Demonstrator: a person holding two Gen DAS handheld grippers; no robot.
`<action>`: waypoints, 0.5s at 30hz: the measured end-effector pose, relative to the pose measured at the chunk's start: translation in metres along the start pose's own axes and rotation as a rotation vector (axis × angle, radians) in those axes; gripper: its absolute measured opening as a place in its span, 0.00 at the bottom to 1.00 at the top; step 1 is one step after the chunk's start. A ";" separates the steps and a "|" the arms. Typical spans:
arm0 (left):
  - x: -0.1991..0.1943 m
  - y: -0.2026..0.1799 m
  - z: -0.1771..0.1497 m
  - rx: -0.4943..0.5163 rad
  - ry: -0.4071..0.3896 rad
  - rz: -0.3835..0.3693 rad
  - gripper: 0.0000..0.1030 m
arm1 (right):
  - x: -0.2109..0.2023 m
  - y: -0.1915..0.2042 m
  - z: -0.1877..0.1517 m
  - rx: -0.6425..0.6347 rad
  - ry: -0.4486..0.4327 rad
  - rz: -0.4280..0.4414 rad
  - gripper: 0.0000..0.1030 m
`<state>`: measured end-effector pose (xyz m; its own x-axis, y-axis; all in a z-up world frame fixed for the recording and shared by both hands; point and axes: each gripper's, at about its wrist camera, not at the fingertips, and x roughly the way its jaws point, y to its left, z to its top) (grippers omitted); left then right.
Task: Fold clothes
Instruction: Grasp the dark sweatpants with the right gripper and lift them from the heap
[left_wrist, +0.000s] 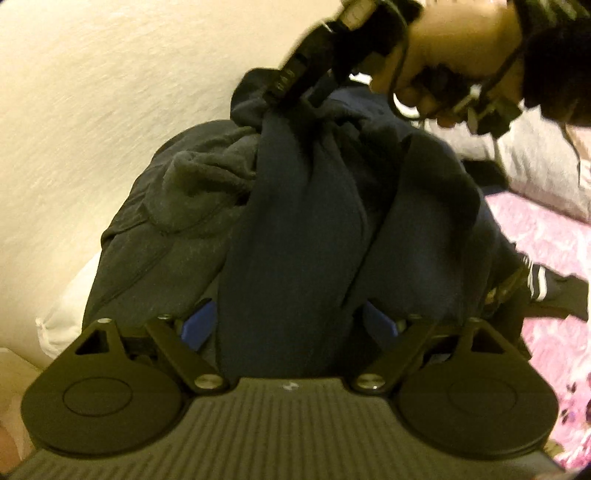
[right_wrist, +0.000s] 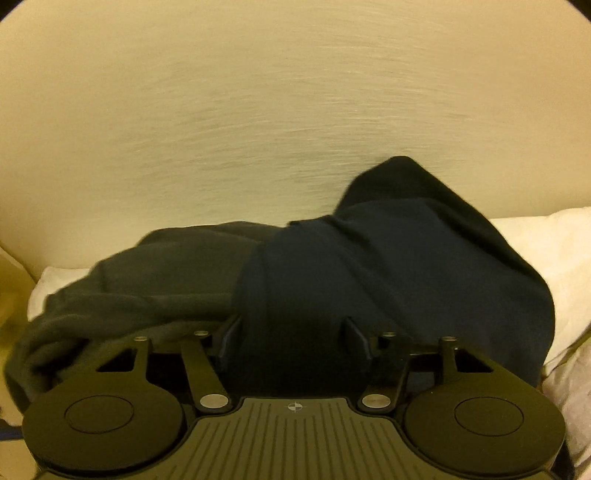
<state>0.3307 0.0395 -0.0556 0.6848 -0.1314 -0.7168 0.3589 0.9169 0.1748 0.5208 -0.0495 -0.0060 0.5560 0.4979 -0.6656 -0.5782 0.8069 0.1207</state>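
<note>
Two grippers, left gripper (left_wrist: 288, 325) and right gripper (right_wrist: 291, 336), each clamp a bunched navy garment (left_wrist: 295, 221) lifted before a cream wall (left_wrist: 92, 92), apparently mid-fold, with spreading it flat on the pink bedspread (left_wrist: 546, 258) likely next.

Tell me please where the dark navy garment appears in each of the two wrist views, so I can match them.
Left wrist view: the navy garment fills the centre, running between the left gripper fingers up to the right gripper.
Right wrist view: the navy garment lies centre-right, between the fingers of the right gripper.
Shared landmark: the cream wall behind it.
</note>
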 end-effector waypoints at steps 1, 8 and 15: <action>-0.001 0.001 -0.002 -0.010 -0.008 -0.005 0.84 | -0.002 -0.003 -0.001 0.010 -0.009 0.013 0.32; 0.002 0.014 -0.008 -0.096 -0.020 -0.040 0.84 | -0.063 -0.031 -0.007 0.202 -0.138 0.069 0.11; -0.013 -0.011 0.006 -0.014 -0.081 -0.111 0.84 | -0.172 -0.070 -0.061 0.464 -0.319 0.074 0.10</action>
<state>0.3216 0.0289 -0.0441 0.6906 -0.2620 -0.6741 0.4271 0.8999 0.0878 0.4294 -0.2106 0.0550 0.7185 0.5720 -0.3958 -0.3397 0.7851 0.5179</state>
